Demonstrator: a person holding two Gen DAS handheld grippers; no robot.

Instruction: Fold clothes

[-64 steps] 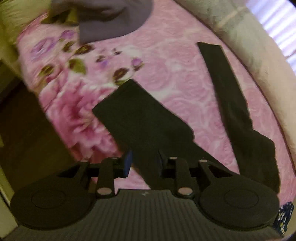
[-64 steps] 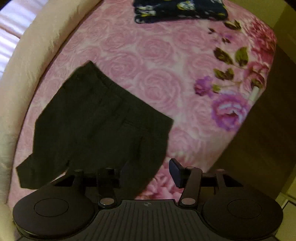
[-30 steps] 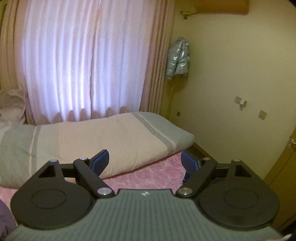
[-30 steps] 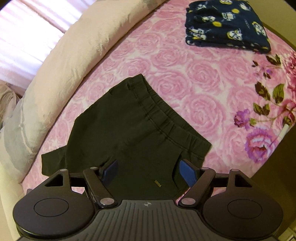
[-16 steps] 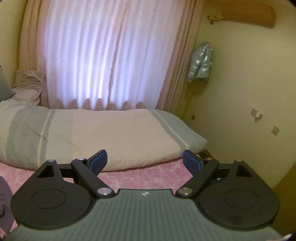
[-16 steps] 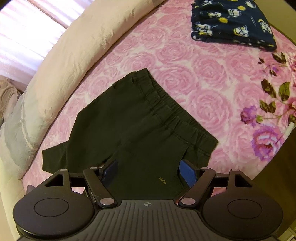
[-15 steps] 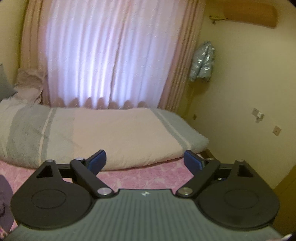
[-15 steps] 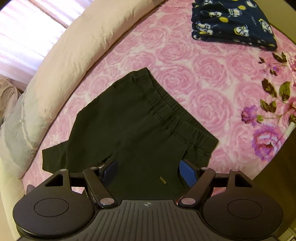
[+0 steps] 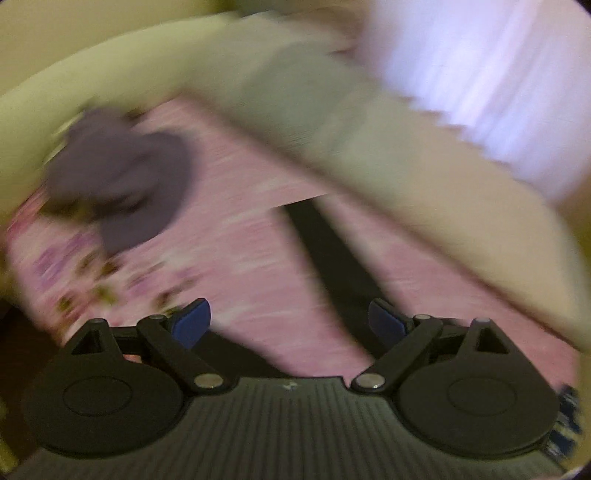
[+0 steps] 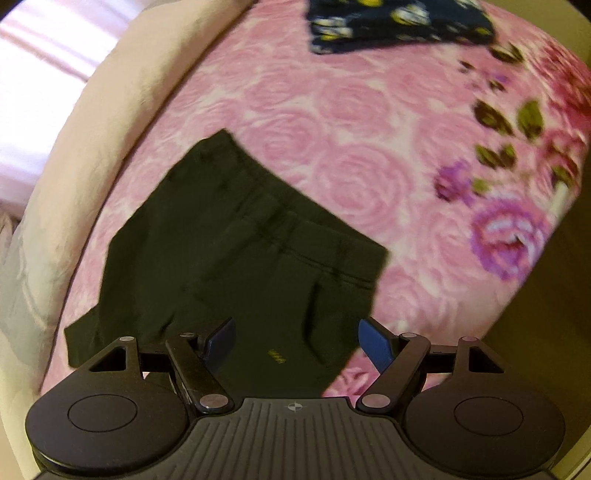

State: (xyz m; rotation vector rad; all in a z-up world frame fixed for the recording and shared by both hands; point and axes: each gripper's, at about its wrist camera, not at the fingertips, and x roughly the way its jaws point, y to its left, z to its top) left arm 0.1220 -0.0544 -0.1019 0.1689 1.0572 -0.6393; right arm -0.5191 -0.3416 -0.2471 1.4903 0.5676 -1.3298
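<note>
Black trousers [image 10: 236, 254] lie flat on the pink rose bedspread [image 10: 351, 122], waistband toward the far right. My right gripper [image 10: 295, 341] is open and empty, hovering over the trousers' near part. In the blurred left wrist view one black trouser leg [image 9: 325, 251] runs away from my left gripper [image 9: 290, 321], which is open and empty above the bedspread [image 9: 236, 258].
A folded navy patterned garment [image 10: 399, 22] lies at the far end of the bed. A crumpled grey-purple garment [image 9: 122, 184] lies at the left. A rolled beige and grey quilt [image 9: 388, 147] [image 10: 92, 147] runs along the bed's far side. The bed edge drops off at right [image 10: 546, 280].
The left gripper has swung down from facing the curtain and wall to facing the bed and trouser leg. The right gripper has moved slightly closer over the trousers. Both stay open.
</note>
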